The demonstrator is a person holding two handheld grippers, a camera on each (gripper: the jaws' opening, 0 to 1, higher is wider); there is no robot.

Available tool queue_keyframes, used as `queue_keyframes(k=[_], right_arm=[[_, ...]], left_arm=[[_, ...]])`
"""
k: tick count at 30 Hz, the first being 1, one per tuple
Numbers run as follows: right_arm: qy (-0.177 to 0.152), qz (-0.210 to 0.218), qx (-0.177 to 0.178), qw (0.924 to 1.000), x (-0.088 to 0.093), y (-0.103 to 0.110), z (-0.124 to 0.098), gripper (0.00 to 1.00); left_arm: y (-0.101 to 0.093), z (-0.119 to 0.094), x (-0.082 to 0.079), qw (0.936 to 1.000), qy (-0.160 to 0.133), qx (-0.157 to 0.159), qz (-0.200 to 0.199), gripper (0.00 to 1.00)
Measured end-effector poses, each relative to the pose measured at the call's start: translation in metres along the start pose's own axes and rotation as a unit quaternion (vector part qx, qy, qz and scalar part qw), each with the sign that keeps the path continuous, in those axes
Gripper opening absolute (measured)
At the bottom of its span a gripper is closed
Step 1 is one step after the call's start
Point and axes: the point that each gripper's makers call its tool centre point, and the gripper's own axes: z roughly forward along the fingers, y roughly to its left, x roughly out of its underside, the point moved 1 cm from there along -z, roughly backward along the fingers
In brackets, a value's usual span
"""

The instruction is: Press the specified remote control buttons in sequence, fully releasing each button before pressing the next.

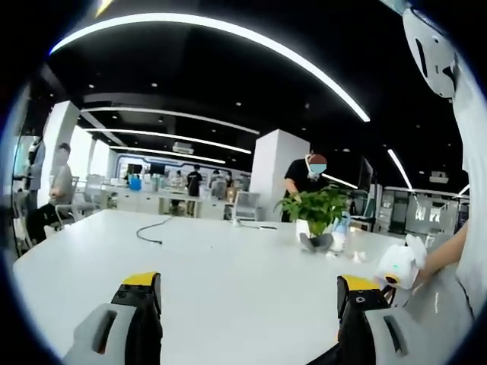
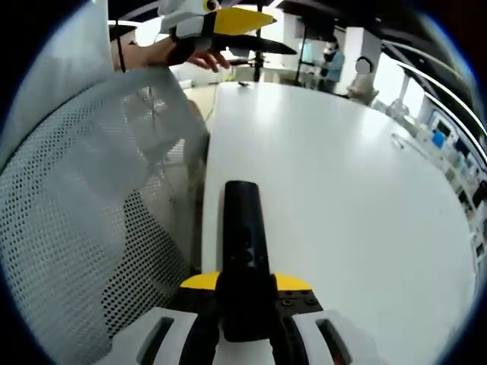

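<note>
The right gripper (image 2: 245,300) at the bottom centre of the right gripper view has its jaws clamped on the remote (image 2: 243,258), a black bar that runs straight up the middle of the frame out over the near edge of the white table (image 2: 342,175). Gripped by its lower end like that, its upper face is left bare, which I take to be the point: the buttons stay reachable for the other tool. I cannot make out individual buttons beyond a faint mark midway up. At the top of that view the left gripper (image 2: 228,23) is raised high, its yellow tip pointing right, well apart from the remote, held by a hand (image 2: 199,55). In the left gripper view its jaws stand wide apart at lower left and lower right, grasping nothing, aimed across the table toward a plant (image 1: 316,209) right of centre and a cable (image 1: 152,230) left of centre. So no press is under way; the left gripper would need to come down to the remote first. People stand at the far desks.
</note>
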Motion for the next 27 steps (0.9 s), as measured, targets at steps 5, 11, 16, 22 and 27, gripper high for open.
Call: queue_keyframes(k=[5, 11, 16, 22, 27], right_arm=[[-0.005, 0.001, -0.001, 1.0000, 0.000, 0.000, 0.000, 0.22], [-0.004, 0.004, 0.000, 1.0000, 0.000, 0.000, 0.000, 0.22], [0.002, 0.004, 0.003, 1.0000, -0.001, 0.000, 0.000, 0.22], [-0.002, 0.002, 0.002, 1.0000, -0.001, -0.001, 0.001, 0.22], [0.003, 0.000, 0.000, 1.0000, -0.001, -0.001, 0.001, 0.21]], left_arm=[[0.003, -0.002, 0.000, 0.9999, 0.004, -0.011, 0.007, 1.00], [0.005, -0.004, 0.005, 0.9997, 0.018, -0.016, 0.004, 1.00], [0.016, -0.010, 0.014, 0.9987, 0.028, -0.040, -0.016, 1.00], [0.021, -0.011, 0.004, 0.9988, 0.010, -0.046, -0.009, 1.00], [0.020, -0.010, 0.002, 0.9985, 0.011, -0.054, 0.002, 1.00]])
